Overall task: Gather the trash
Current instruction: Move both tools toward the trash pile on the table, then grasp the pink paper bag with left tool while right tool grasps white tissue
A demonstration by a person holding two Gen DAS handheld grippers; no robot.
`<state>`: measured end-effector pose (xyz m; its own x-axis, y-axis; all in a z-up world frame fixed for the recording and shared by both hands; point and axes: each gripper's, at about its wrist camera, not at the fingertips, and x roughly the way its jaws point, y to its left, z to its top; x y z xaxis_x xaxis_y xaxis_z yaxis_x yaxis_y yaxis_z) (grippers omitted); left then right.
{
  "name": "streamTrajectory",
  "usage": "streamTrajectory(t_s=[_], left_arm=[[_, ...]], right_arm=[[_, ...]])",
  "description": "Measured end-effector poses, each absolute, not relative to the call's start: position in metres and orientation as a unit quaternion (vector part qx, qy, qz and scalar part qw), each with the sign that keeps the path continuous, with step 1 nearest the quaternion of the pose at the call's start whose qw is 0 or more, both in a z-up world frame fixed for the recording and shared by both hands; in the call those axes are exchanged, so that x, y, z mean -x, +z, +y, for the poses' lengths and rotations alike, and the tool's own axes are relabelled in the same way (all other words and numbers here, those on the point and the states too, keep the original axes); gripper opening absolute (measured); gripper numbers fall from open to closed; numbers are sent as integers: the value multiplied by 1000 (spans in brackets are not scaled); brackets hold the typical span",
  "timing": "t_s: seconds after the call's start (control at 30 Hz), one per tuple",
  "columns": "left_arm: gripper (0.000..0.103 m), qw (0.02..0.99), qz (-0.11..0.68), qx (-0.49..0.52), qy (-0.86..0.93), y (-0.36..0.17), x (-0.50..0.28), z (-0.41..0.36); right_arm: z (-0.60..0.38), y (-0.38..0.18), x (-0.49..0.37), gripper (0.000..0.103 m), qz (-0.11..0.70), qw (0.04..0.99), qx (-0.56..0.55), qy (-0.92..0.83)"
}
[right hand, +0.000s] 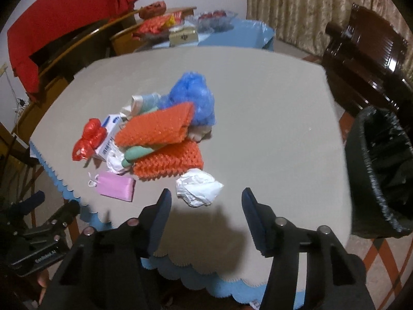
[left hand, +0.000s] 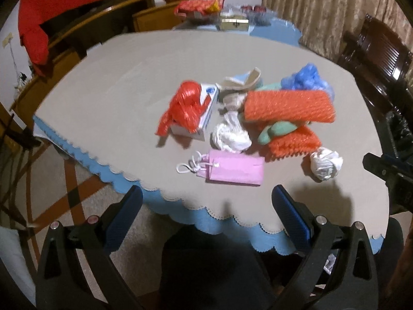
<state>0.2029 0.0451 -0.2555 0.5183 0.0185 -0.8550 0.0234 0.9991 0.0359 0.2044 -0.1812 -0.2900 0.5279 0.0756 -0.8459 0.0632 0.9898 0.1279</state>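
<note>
A heap of trash is lying near the middle of the worktop (right hand: 258, 103), which is wearing a beige cover with a scalloped blue edge. At the heap's near edge a crumpled white plastic bag (right hand: 197, 190) is sitting apart from the rest, with a pink face mask (right hand: 117, 187) lying flat at its 9 o'clock. Behind them two orange bubble-wrap pieces (right hand: 157, 128) are resting one over the other across a green glove (right hand: 136, 152). A blue plastic bag (right hand: 193, 98) is bulging at the pile's 12 o'clock, and a red plastic bag (right hand: 89, 137) is draped over a small white box (right hand: 111, 131) at its 9 o'clock. A second white bag (left hand: 231, 134) is showing in the left wrist view, between the box and the glove.

The right tool (right hand: 206, 204) is hovering just short of the crumpled white bag, its fingers spread wide and gripping nothing. The left tool (left hand: 206, 199) is hanging over the worktop's near edge, just short of the mask, likewise wide open and empty.

A black-lined trash bin (right hand: 382, 173) is standing on the floor at 3 o'clock of the worktop. A dark wooden chair (right hand: 366, 49) is sitting at 1 o'clock, before a patterned curtain (right hand: 296, 7).
</note>
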Motion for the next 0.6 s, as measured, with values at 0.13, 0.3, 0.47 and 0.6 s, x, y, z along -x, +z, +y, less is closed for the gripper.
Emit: streamTrajectory(t_s=[0.13,0.3,0.47,0.6], left_arm=[[97,862,506,-14,-5,-270,-216,45],[97,851,525,-14,-12,-289,-234,42],[97,836,548,-15,-23,-310,-253,37],[97,826,563,-21,-29,-325,-266,31]], right_arm=[[-178,-307,-220,56,500,863,-70,9],[-175,-326,-236,56,516,854,-68,13],[-176,-342,-251,51,530,845,-68,15],[-175,-348,-257,46,532,844,-67,22]])
